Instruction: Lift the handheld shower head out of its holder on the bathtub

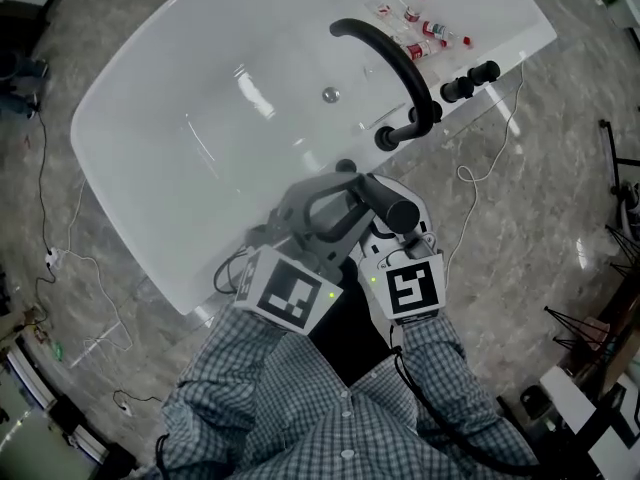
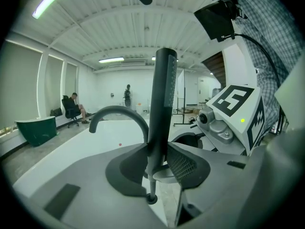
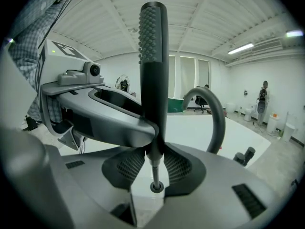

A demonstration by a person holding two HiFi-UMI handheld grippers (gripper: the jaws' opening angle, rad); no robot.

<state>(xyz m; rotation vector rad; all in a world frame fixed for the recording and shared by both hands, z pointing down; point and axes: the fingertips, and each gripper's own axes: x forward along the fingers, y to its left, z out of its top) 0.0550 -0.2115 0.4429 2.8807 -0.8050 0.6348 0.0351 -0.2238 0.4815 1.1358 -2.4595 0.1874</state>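
The black handheld shower head (image 1: 390,206) is off the tub rim, held up between both grippers at the near edge of the white bathtub (image 1: 190,178). My left gripper (image 1: 335,206) is shut on its handle from the left, and my right gripper (image 1: 398,226) is shut on it from the right. In the left gripper view the shower head (image 2: 162,99) stands upright between the pads of the left gripper (image 2: 157,159). In the right gripper view the studded shower head (image 3: 153,66) rises from the right gripper (image 3: 153,163), and a thin hose (image 3: 156,173) drops to a dark ring below.
A black arched spout (image 1: 400,63) and black knobs (image 1: 470,83) stand on the tub's far rim, with several small bottles (image 1: 420,28) beside them. White cables (image 1: 85,268) trail over the marble floor. A green tub (image 2: 35,128) and seated and standing people are far off.
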